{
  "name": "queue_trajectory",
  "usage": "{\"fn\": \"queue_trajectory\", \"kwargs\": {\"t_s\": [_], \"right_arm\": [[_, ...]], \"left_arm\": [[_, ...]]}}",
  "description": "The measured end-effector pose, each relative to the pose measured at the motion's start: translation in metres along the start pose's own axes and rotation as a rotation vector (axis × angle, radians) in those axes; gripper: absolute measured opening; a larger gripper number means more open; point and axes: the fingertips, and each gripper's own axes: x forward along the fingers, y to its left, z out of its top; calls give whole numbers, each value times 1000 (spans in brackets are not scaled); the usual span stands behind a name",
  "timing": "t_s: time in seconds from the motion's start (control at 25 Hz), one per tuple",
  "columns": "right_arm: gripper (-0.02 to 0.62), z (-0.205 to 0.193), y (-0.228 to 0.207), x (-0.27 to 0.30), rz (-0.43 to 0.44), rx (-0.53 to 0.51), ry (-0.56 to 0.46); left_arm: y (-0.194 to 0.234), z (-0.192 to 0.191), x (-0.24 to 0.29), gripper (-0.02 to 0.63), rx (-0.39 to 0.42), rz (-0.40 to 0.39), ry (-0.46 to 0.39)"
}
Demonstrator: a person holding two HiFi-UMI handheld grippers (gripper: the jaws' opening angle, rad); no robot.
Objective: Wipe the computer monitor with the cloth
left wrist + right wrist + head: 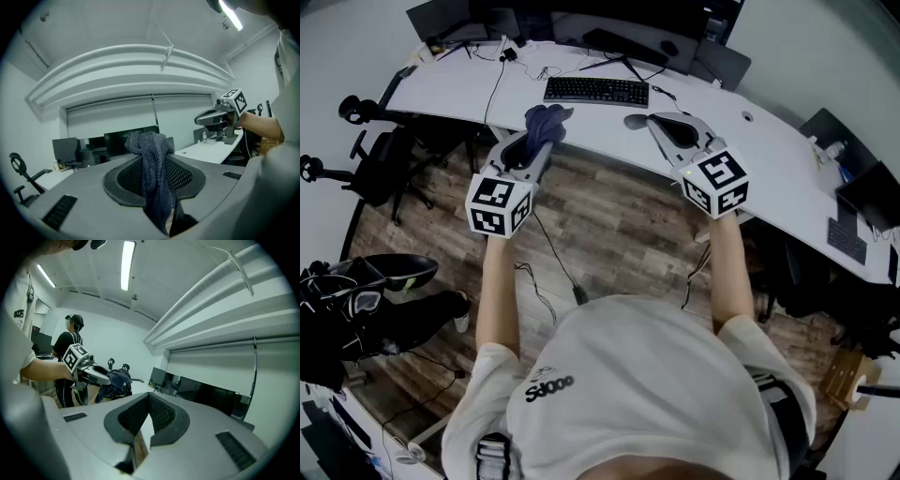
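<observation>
A dark blue cloth [547, 120] bunches out of my left gripper [540, 142], whose jaws are shut on it above the near edge of the white desk [769, 141]. In the left gripper view the cloth [151, 154] hangs between the pads, with a dark monitor [123, 138] far behind it. My right gripper [639, 121] is held up beside the left one, shut, with nothing between its pads [161, 414]. Black monitors [581, 17] stand along the back of the desk; in the right gripper view they [206, 397] show ahead to the right.
A black keyboard [596, 90] lies on the desk in front of the monitors, with cables around it. Office chairs [380, 159] stand at the left. Another person [69, 352] stands far off in the right gripper view. Wooden floor lies under my arms.
</observation>
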Motion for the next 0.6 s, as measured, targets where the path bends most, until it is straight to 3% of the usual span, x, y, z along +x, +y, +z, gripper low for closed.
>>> {"fn": "queue_trajectory", "kwargs": {"t_s": [0.16, 0.36, 0.6], "right_arm": [[-2, 2, 1, 4, -13, -10, -11], [-2, -6, 14, 20, -17, -153, 73], [-2, 9, 31, 42, -11, -93, 36]], "left_arm": [[2, 0, -1, 132, 18, 3, 0], [10, 1, -4, 132, 25, -2, -10], [35, -8, -18, 132, 14, -6, -12]]}}
